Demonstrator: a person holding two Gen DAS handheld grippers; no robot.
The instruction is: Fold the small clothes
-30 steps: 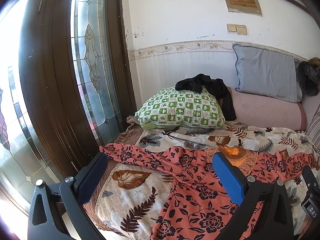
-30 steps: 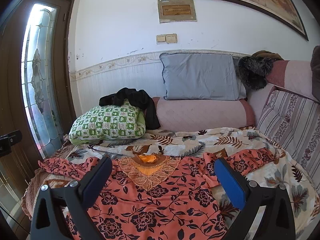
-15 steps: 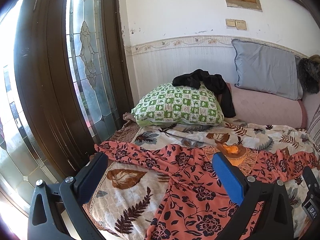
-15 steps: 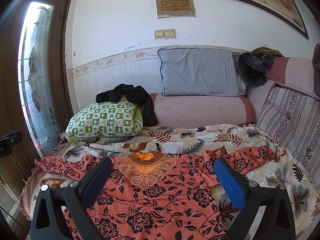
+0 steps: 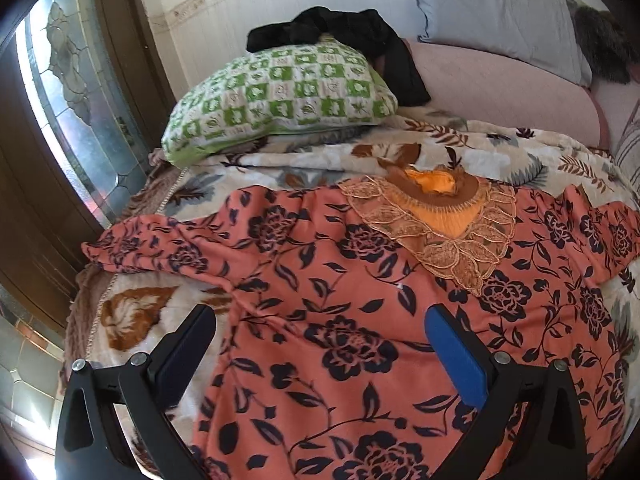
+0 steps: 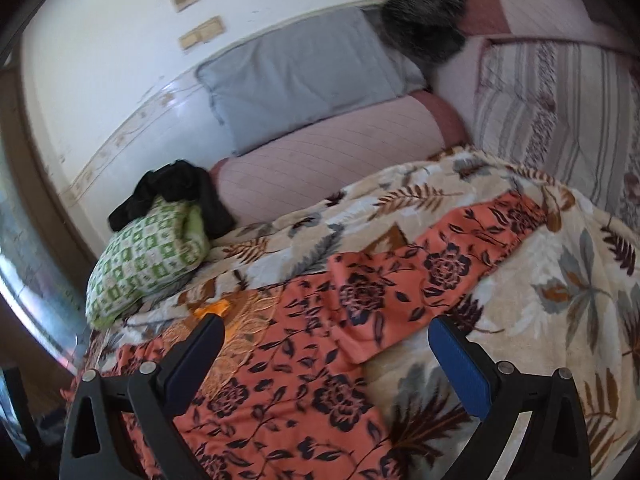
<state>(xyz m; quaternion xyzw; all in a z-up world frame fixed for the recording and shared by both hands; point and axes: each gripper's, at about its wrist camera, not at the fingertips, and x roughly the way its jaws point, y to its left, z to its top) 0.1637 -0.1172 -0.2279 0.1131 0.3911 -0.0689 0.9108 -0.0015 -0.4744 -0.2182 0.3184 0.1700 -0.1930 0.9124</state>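
Left wrist view: stained-glass door (image 5: pixel 76 92) at 9 o'clock. Green checked pillow (image 5: pixel 280 96) at 11 o'clock, with a black garment (image 5: pixel 352 36) draped over its top. Grey pillow (image 5: pixel 496 16) at 1 o'clock, leaning on a pink bolster (image 5: pixel 500 96). Coral floral dress (image 5: pixel 340 312) spread flat on the leaf-print blanket (image 5: pixel 132 312), filling the centre and 6 o'clock; left sleeve stretched toward 9 o'clock, embroidered orange neckline (image 5: pixel 440 220) at 1 o'clock. Left gripper (image 5: pixel 320 336) low over the dress body, jaws wide apart, holding nothing; black finger above the blanket beside the dress edge, blue finger above the fabric.

Right wrist view, tilted and slightly blurred: same green pillow (image 6: pixel 148 256) at 9 o'clock, black garment (image 6: pixel 176 192) above it, grey pillow (image 6: pixel 304 76) at 12 o'clock, striped cushion (image 6: pixel 560 112) at 2 o'clock. Dress (image 6: pixel 280 380) at 6 to 7 o'clock, its right sleeve (image 6: pixel 440 264) reaching toward 2 o'clock across the blanket (image 6: pixel 560 320). Right gripper (image 6: pixel 324 340) also spread open and empty, straddling the spot where sleeve meets body; contact with the cloth not discernible.
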